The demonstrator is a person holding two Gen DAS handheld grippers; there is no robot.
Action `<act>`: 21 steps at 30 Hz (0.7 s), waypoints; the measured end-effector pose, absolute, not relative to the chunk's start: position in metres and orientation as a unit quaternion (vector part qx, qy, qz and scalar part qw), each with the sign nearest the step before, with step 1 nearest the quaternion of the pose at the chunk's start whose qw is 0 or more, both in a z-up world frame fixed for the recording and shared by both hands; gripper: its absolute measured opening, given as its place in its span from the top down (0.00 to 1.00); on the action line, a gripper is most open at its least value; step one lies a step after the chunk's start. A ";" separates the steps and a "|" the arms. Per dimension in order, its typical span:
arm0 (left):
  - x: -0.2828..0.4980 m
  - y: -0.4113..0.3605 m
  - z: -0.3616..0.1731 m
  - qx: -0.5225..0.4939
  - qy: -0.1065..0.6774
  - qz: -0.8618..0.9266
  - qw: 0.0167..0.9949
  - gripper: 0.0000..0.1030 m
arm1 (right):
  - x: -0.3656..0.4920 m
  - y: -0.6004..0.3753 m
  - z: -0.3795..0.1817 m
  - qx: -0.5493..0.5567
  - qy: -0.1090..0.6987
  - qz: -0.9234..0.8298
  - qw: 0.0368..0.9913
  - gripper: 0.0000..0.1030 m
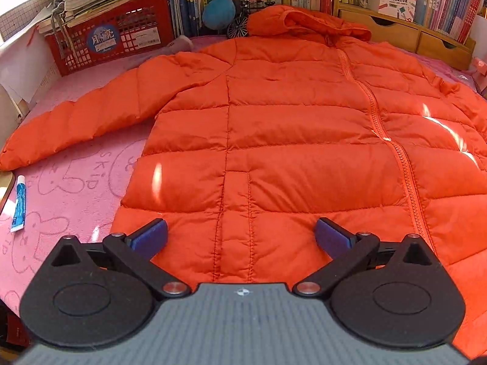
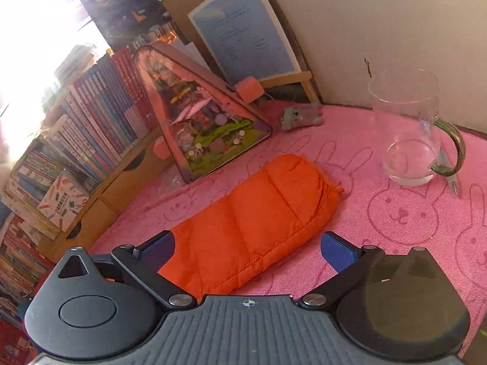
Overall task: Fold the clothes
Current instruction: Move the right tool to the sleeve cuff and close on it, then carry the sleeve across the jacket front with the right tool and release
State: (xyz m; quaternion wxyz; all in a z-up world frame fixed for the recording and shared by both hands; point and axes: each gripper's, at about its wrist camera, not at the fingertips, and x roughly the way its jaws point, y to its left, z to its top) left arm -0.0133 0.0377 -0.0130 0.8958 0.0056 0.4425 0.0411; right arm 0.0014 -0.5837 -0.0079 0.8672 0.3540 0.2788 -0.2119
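Left wrist view: orange quilted puffer jacket (image 1: 274, 127) spread flat, zipped, filling mid-frame on the pink rabbit-print towel (image 1: 70, 182) covering the table; left gripper (image 1: 240, 237) wide apart, empty, above the hem. Right wrist view alone shows one sleeve (image 2: 258, 213) between the wide-spread, empty right gripper (image 2: 248, 251), and a clear glass pitcher (image 2: 411, 127) at upper right.

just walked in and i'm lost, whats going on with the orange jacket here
A person holding a claw in each hand is about to fold an orange puffer jacket laid flat, zipped, on a pink bunny-print towel. Nothing is folded yet. The left claw hangs open over the jacket's hem. The right claw is open around the jacket's sleeve, which lies stretched out near a glass pitcher. Neither claw grips anything.
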 end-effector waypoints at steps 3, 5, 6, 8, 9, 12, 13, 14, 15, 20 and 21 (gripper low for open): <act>-0.015 0.037 -0.017 0.004 0.433 0.042 0.901 0.00 | 0.020 -0.602 -0.022 0.354 0.299 -0.246 0.851 0.00; -0.016 0.036 -0.020 0.004 0.426 0.042 0.904 0.00 | 0.033 -0.607 -0.031 0.343 0.312 -0.266 0.845 0.00; -0.017 0.035 -0.021 0.003 0.422 0.043 0.905 0.00 | 0.039 -0.609 -0.035 0.340 0.319 -0.268 0.843 0.00; -0.018 0.035 -0.022 0.001 0.416 0.043 0.908 0.00 | 0.052 -0.612 -0.042 0.334 0.332 -0.271 0.840 0.00; -0.018 0.035 -0.023 0.000 0.414 0.043 0.909 0.00 | 0.056 -0.611 -0.043 0.323 0.329 -0.272 0.845 0.01; -0.019 0.035 -0.026 -0.002 0.404 0.043 0.914 0.00 | 0.069 -0.604 -0.044 0.291 0.338 -0.250 0.859 0.27; -0.020 0.035 -0.026 -0.001 0.401 0.043 0.915 0.00 | 0.072 -0.602 -0.043 0.291 0.338 -0.234 0.864 0.48; -0.020 0.035 -0.027 0.001 0.399 0.042 0.916 0.00 | 0.071 -0.599 -0.043 0.304 0.335 -0.213 0.866 0.54; -0.021 0.035 -0.028 0.002 0.396 0.040 0.917 0.00 | 0.070 -0.597 -0.041 0.321 0.328 -0.189 0.868 0.63; -0.021 0.036 -0.032 0.001 0.382 0.031 0.924 0.00 | 0.066 -0.552 -0.003 0.315 0.265 -0.080 0.908 0.85; -0.022 0.036 -0.033 0.002 0.376 0.031 0.926 0.00 | 0.068 -0.538 0.007 0.305 0.256 -0.063 0.915 0.86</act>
